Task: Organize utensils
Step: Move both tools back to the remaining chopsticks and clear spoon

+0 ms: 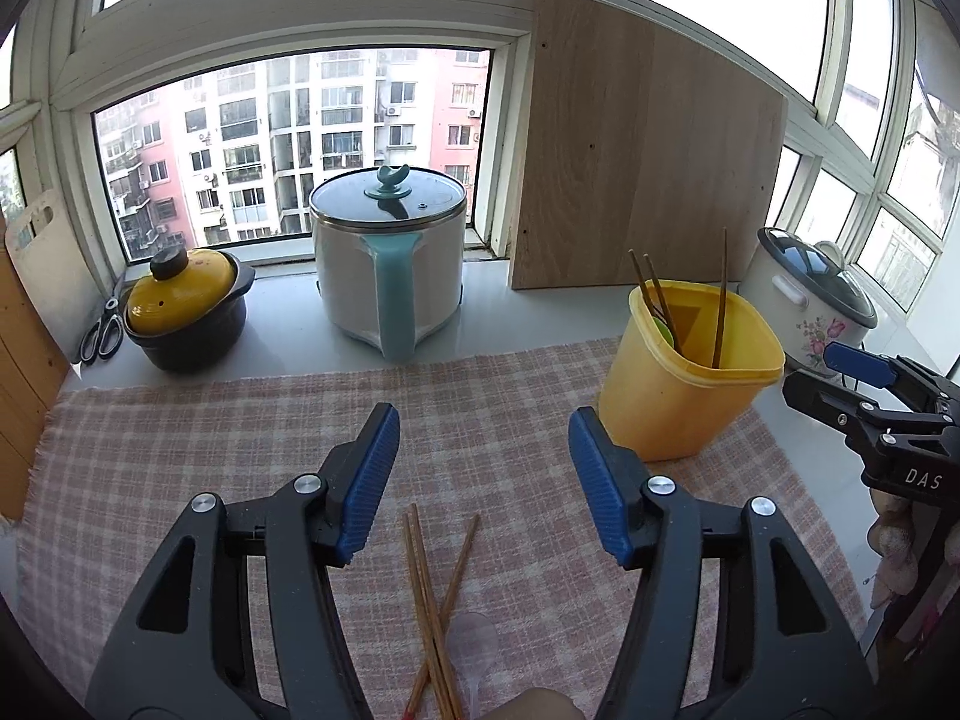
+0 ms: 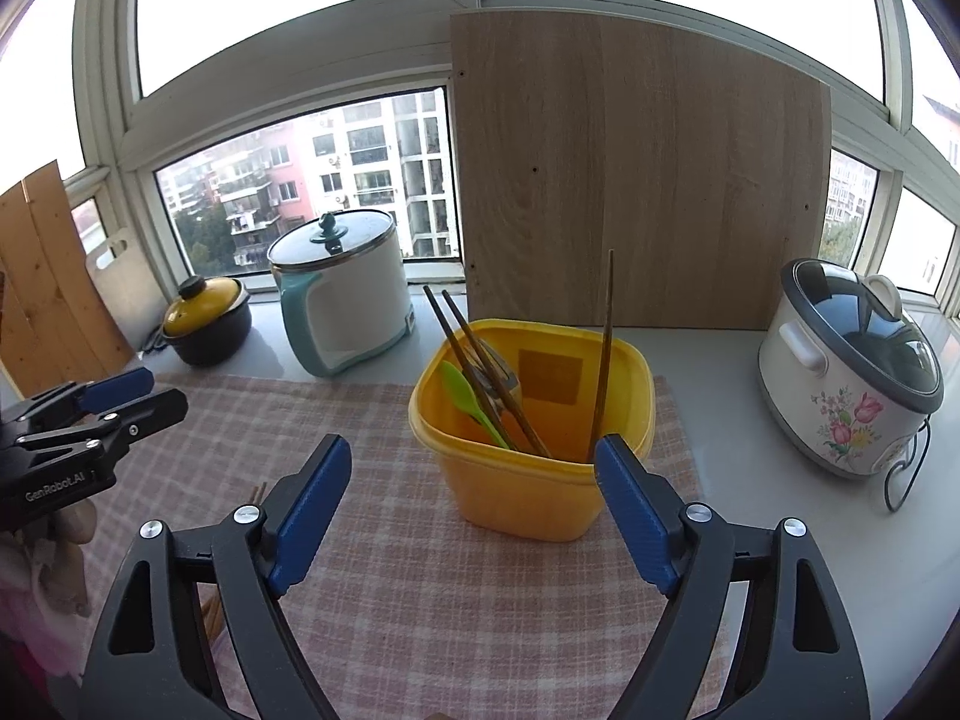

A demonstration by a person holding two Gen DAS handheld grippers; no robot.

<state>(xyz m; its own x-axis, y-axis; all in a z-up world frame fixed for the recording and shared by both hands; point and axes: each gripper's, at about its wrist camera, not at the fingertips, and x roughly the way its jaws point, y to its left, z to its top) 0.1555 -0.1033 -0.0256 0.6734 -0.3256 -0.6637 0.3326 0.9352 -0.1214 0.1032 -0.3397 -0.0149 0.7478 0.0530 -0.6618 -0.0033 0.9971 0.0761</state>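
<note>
While both grippers are held wide and empty, the loose chopsticks [image 1: 433, 612] are seen on the checked cloth [image 1: 180, 480] below the left gripper [image 1: 483, 480], nearer than the right gripper [image 2: 474, 507].

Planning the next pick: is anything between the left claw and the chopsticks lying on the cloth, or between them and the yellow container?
Nothing visible. The left claw is open and empty above the loose chopsticks, beside a clear spoon. Only bare checked cloth lies between them and the yellow container, whose top is open.
</note>
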